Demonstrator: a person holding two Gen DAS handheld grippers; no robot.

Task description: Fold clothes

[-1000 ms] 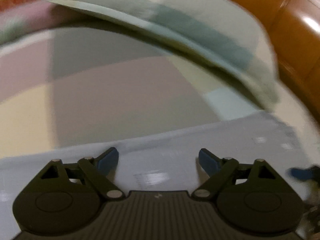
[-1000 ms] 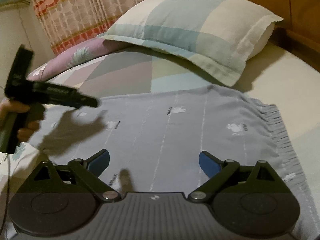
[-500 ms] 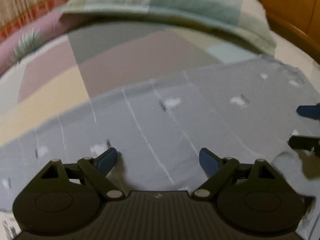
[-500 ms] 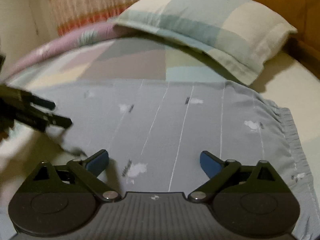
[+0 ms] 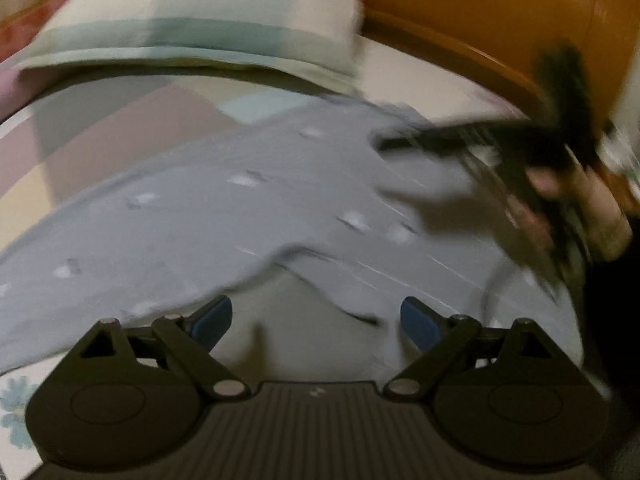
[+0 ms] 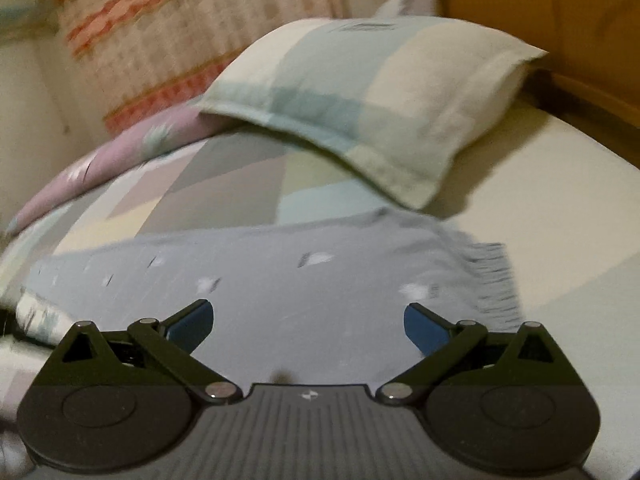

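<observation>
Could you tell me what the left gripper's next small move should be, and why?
Probably lower the left gripper onto the near edge of the grey garment: its jaws stand open and empty, and that edge lies just ahead of the fingertips.

A bedroom in a home.
A bed (image 6: 560, 208) with a patchwork sheet fills the frame; a checked pillow (image 6: 372, 96) lies at its upper middle, an orange wooden headboard (image 5: 500, 12) stands at the upper right, and a patterned curtain (image 6: 168, 28) hangs at the upper left.
</observation>
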